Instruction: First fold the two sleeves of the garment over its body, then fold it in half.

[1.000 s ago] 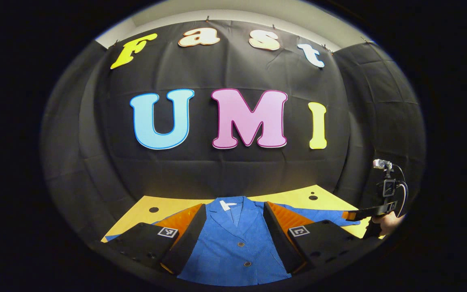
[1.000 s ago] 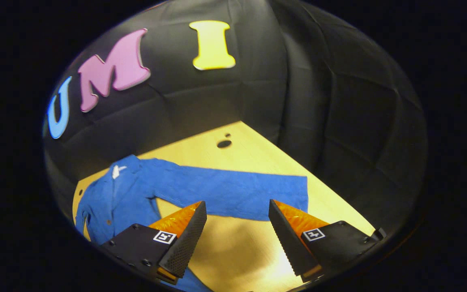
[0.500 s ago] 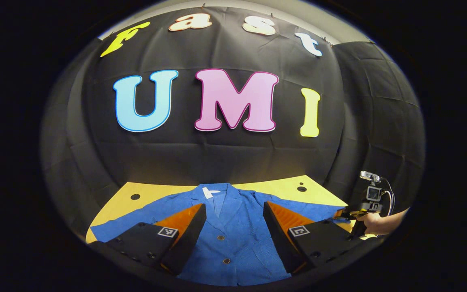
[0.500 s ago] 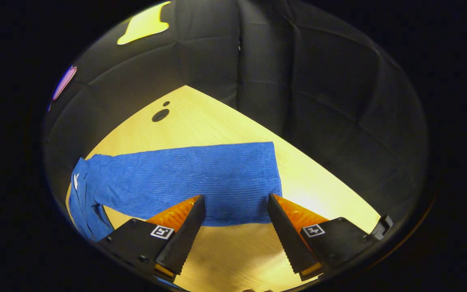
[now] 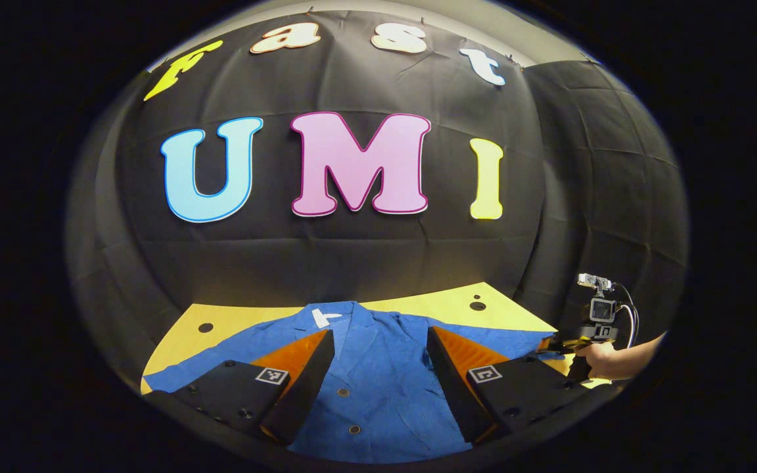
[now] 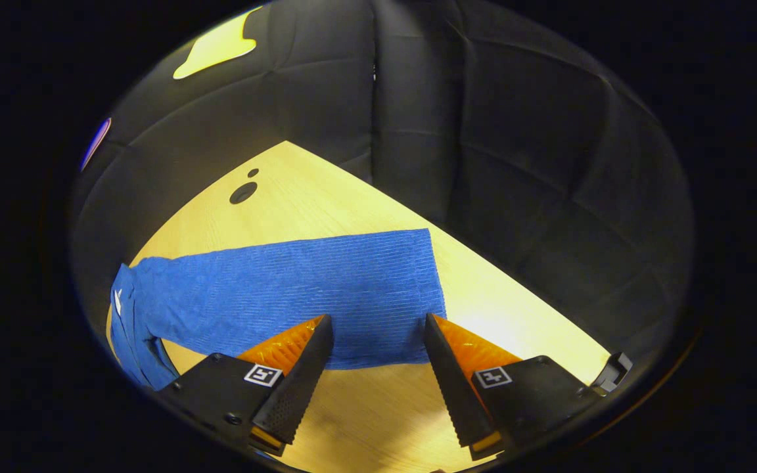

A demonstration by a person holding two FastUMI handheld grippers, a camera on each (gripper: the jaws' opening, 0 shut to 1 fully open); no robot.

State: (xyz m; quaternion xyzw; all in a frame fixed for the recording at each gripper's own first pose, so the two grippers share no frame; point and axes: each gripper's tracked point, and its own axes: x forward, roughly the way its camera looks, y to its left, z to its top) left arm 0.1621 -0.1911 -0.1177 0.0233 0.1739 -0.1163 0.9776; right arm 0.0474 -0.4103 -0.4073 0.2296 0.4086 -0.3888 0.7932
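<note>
Jacket [image 5: 378, 387] lies flat and face up on the table [image 6: 326, 197], both sleeves spread out, neither one folded yet

Right sleeve [image 6: 299, 299]: the right gripper [image 6: 378, 381] has come down to its cuff in the last second, fingers spread, lower edge between them, so a pinch looks next; the left gripper [image 5: 378, 384], also spread, has drawn back slightly above the buttoned front, holding nothing

Left gripper [image 5: 378, 341] fingers spread wide; right gripper [image 6: 378, 325] fingers spread wide, hand-held [image 5: 598, 358].
</note>
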